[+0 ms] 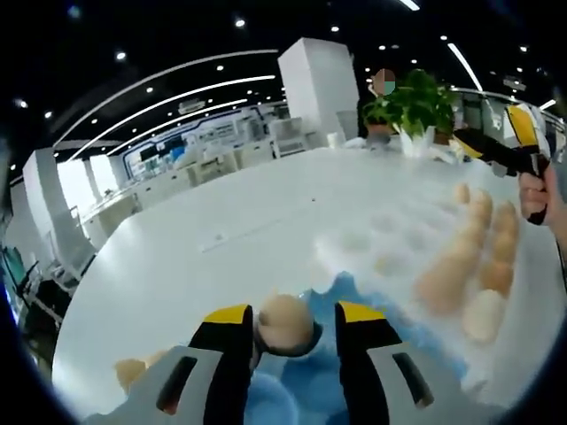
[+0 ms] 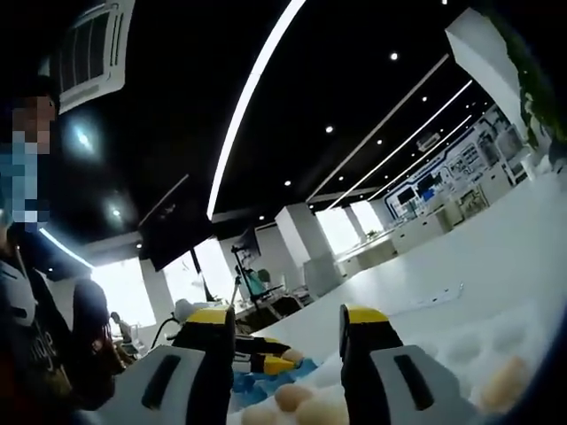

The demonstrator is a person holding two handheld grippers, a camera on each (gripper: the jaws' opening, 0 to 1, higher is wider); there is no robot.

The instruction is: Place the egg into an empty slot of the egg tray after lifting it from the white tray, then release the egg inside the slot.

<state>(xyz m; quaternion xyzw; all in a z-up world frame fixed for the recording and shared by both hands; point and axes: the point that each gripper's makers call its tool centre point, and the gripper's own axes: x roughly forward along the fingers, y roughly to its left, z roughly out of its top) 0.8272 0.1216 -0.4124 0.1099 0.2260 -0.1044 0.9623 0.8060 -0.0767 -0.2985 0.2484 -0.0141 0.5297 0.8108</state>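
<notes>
My left gripper (image 1: 293, 332) has an egg (image 1: 285, 320) between my jaws, just above the egg tray (image 1: 347, 292), which lies under and ahead of me on the table (image 1: 221, 239). To the right of that tray lies the white tray (image 1: 399, 235), holding a row of eggs (image 1: 474, 252) along its far right side. Another egg (image 1: 129, 372) sits to my left, beside my left jaw. Beyond the white tray stands a potted plant (image 1: 412, 106), and my right gripper (image 1: 496, 150) hangs at the right edge above the eggs. In the right gripper view, my right gripper (image 2: 288, 341) is raised, with eggs (image 2: 292, 403) below between my jaws and my left gripper (image 2: 261, 354) behind them.
</notes>
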